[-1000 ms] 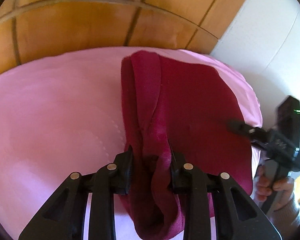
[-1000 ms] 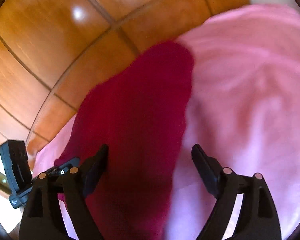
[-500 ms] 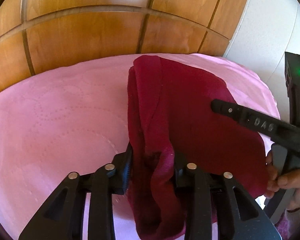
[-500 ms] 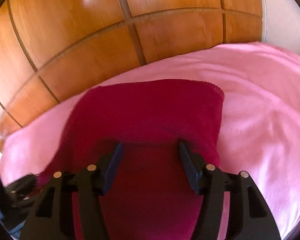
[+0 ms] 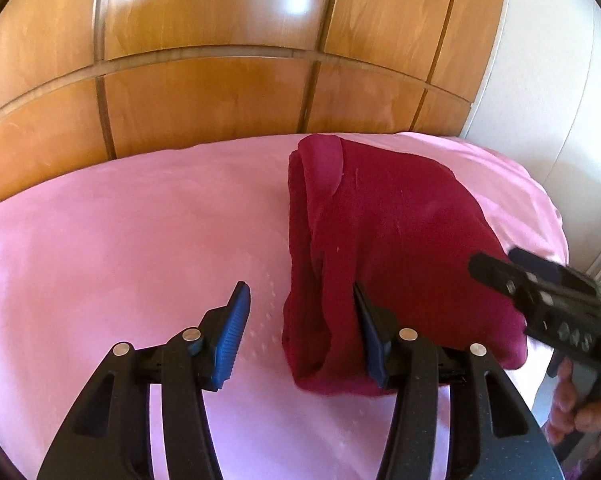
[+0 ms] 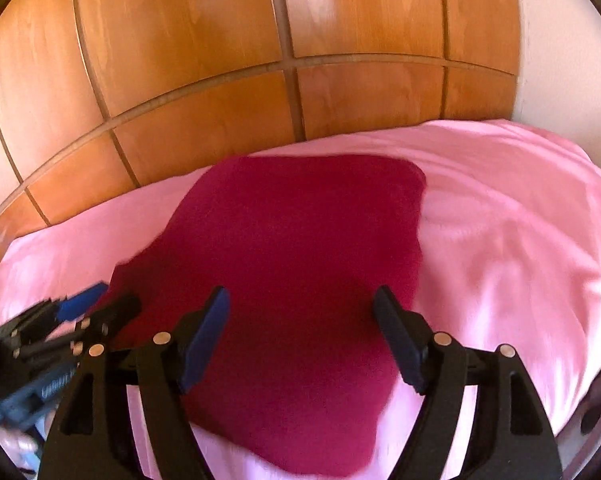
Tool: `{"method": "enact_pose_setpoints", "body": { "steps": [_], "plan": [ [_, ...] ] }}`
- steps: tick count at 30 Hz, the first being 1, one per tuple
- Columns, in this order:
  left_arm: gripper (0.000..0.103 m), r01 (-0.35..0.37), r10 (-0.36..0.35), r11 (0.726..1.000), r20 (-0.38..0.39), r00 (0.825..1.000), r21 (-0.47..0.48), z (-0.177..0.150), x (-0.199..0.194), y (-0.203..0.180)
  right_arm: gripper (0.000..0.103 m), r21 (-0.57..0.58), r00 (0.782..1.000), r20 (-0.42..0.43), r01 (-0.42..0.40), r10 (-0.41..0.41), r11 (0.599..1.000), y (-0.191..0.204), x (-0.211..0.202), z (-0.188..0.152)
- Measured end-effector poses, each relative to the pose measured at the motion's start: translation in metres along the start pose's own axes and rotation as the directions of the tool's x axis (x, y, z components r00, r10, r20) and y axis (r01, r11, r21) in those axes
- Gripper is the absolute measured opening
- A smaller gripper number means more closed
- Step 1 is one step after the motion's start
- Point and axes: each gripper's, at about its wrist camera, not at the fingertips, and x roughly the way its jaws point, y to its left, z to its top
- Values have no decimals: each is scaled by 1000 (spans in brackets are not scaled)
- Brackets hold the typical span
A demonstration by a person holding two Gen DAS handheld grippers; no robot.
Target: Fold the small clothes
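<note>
A dark red garment [image 5: 384, 240] lies folded on the pink bed sheet [image 5: 120, 240]. My left gripper [image 5: 300, 320] is open; the garment's near left edge sits by its right finger, not clamped. My right gripper [image 6: 300, 320] is open and hovers over the garment [image 6: 300, 248], empty. In the left wrist view the right gripper [image 5: 540, 292] comes in from the right, at the garment's near right corner. In the right wrist view the left gripper [image 6: 72, 316] shows at the lower left, at the cloth's edge.
A wooden panelled headboard [image 5: 220, 80] stands behind the bed. A white wall [image 5: 560, 80] is at the right. The pink sheet [image 6: 520, 240] spreads wide on both sides of the garment. The person's hand [image 5: 580, 416] holds the right gripper's handle.
My left gripper has opened and let go of the garment's fold, which now lies on the sheet. My right gripper has opened wider and drawn back over the cloth.
</note>
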Motion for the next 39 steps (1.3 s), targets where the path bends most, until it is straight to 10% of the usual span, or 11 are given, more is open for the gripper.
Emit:
{"method": "enact_pose_setpoints", "body": {
  "steps": [10,19,39],
  "plan": [
    [51,-40,42,999,54,998,-26,-7,-31,-5,77,15,998,-5,69,-69,998,8,-15,-27],
    [67,-116,121,992,134,984,-45,-20,-77,-10,100,26,993,59,103,-104,994,29,-50,-37],
    [86,-238,251,967,165,954,-96,-55,-121,0,101,53,967,162,192,-198,980,52,-80,-61]
  ]
}}
